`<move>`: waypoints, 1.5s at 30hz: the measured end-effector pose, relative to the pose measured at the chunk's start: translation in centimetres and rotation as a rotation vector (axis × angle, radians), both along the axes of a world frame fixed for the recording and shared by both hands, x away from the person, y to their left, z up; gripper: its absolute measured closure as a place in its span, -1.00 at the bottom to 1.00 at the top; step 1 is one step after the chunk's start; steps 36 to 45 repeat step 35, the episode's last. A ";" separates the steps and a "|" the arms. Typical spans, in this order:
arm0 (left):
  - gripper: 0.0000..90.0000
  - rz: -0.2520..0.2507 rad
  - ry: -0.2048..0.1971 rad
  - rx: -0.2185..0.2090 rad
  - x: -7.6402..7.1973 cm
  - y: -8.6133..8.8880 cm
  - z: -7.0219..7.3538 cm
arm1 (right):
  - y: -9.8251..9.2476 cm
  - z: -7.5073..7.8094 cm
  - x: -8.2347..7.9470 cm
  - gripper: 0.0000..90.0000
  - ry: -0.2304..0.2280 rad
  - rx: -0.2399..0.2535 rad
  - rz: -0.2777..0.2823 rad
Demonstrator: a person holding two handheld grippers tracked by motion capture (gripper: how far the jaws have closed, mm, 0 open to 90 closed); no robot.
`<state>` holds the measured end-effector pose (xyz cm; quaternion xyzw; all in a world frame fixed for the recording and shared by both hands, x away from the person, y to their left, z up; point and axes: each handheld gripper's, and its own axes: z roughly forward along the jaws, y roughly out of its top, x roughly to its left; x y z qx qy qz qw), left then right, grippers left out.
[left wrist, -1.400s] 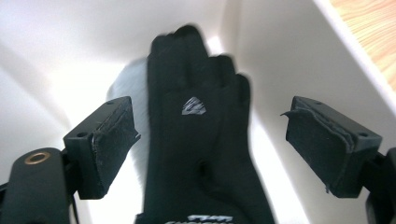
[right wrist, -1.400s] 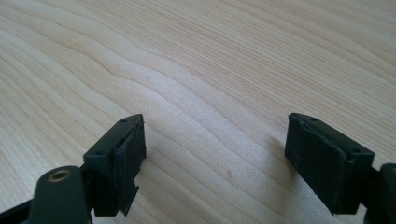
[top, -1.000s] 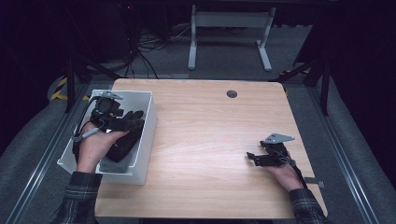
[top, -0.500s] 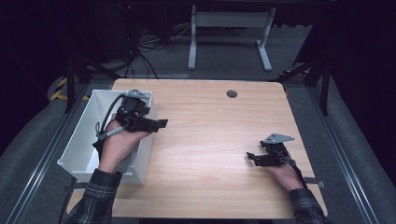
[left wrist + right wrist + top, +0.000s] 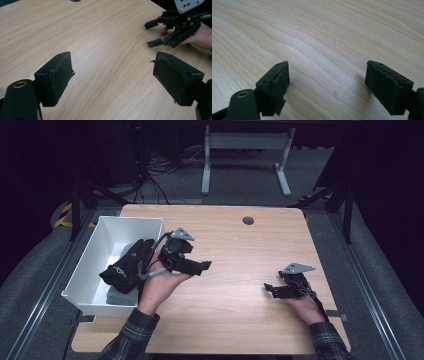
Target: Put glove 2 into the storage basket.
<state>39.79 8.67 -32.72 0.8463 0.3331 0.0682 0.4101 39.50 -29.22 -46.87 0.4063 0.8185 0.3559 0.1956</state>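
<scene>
The glove (image 5: pixel 126 265) lies in the bin (image 5: pixel 100 245) at nine o'clock of the left claw (image 5: pixel 204 267) — nearer than the right claw (image 5: pixel 269 290); both gape empty.

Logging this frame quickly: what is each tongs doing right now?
Left tongs: open, holding nothing.
Right tongs: open, holding nothing.

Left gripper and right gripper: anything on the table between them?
Nothing. In the high view, only bare wooden table lies between the left gripper and the right gripper; the left gripper view shows the same open stretch.
</scene>
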 end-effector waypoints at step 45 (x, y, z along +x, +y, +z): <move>-0.69 -0.132 0.019 0.139 -2.3 -6.2 -13.9 | 0.1 0.0 0.0 -0.58 0.002 -0.003 0.012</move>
